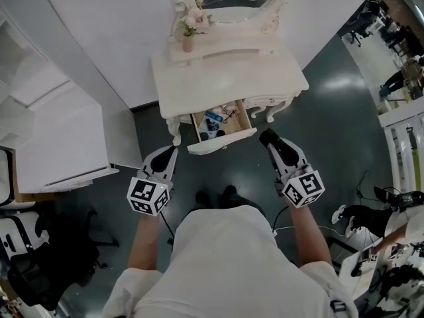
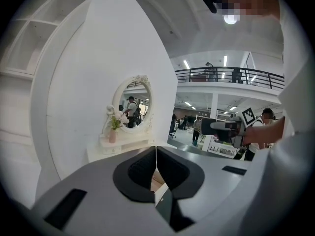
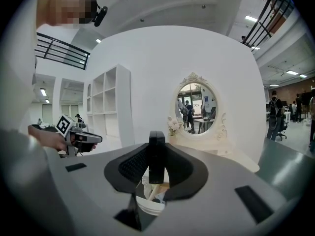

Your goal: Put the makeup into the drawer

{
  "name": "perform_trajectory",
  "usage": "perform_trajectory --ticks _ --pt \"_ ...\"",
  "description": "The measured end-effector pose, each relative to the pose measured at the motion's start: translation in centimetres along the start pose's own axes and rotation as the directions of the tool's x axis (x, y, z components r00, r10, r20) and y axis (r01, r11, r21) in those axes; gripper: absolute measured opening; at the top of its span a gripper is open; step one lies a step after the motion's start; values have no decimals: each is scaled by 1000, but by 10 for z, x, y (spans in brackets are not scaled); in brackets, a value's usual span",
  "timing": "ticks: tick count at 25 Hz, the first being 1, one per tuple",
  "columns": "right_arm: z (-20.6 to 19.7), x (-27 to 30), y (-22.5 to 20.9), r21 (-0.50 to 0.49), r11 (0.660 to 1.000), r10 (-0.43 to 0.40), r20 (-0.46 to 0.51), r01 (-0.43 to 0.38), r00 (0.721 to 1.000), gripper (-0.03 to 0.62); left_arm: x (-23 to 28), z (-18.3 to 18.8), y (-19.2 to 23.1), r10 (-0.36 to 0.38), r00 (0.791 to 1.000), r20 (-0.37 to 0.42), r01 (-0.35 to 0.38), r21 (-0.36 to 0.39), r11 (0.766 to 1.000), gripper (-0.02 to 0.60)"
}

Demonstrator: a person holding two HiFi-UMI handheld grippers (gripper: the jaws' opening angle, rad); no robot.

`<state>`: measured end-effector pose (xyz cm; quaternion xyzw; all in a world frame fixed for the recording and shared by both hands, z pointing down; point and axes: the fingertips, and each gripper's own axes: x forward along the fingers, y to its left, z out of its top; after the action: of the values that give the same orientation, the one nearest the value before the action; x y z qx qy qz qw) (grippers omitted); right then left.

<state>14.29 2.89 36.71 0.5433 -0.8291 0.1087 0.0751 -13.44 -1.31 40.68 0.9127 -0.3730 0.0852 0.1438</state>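
One slim black rigid makeup stick (image 3: 157,161), probably light and slick, sits pinched mid-length in our right gripper's (image 3: 157,151) jaws; our left gripper's (image 2: 156,154) jaws meet, empty. We'd grip its flat sides.

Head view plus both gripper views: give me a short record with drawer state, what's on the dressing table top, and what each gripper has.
drawer: drawer pulled open, small items inside
table top: vase of flowers at the left of the mirror
left: left gripper jaws together, nothing between them
right: right gripper shut on a black stick
position: both grippers in front of the drawer, neither inside it
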Motion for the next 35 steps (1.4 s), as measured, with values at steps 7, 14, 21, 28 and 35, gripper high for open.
perform_trajectory --ticks 7,14,21,28,35 --pt "-3 13 -3 5 999 31 -5 -31 999 107 7 -2 5 9 1000 -20 -9 -3 1000 20" --pt "0 41 -23 15 997 74 -1 -74 997 107 25 5 14 52 998 -19 -52 5 999 19" --pt "10 83 -53 13 992 126 -14 -126 992 107 56 18 29 94 995 -20 -94 -7 996 18" --pt "8 122 -84 24 981 191 -48 -190 980 107 93 23 34 127 991 -39 -128 -29 991 18" --pt "-10 155 -110 20 960 281 -112 -281 953 107 131 23 36 170 983 -65 -172 -29 985 20"
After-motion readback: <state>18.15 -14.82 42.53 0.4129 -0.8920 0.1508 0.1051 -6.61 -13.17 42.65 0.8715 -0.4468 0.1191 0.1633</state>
